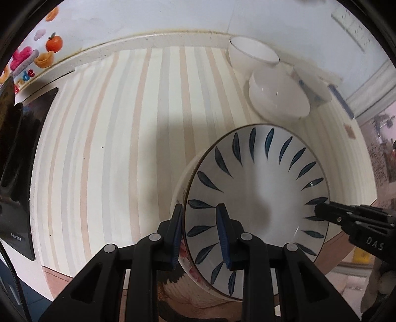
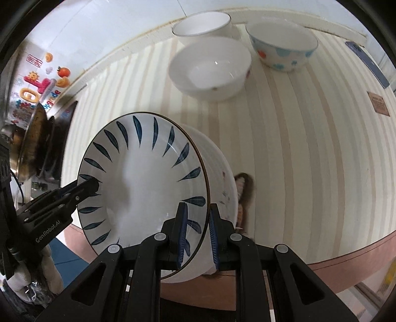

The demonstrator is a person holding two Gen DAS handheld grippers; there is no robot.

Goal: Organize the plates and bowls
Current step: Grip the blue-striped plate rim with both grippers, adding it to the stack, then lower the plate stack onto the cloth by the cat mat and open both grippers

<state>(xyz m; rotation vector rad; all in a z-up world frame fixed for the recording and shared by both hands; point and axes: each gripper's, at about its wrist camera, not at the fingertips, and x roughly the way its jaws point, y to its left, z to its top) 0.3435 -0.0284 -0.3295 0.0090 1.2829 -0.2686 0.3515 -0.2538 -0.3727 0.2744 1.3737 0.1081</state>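
A white plate with blue leaf marks point(image 1: 259, 198) point(image 2: 141, 183) is held tilted above the striped table, with a second white floral dish point(image 1: 182, 193) point(image 2: 220, 173) right behind it. My left gripper point(image 1: 200, 237) is shut on the stack's rim at one side; it also shows in the right wrist view point(image 2: 86, 185). My right gripper point(image 2: 198, 235) is shut on the opposite rim; it also shows in the left wrist view point(image 1: 321, 210). Two white bowls point(image 2: 210, 67) point(image 2: 201, 23) and a spotted bowl point(image 2: 282, 47) stand at the far side.
The striped tablecloth point(image 1: 111, 148) covers the table. A dark pan or lid point(image 2: 37, 143) and black items point(image 1: 14, 173) sit at the left edge. A blue strip point(image 2: 366, 59) and a brown tag point(image 2: 378, 102) lie at the far right. The wall with stickers point(image 1: 49, 47) is behind.
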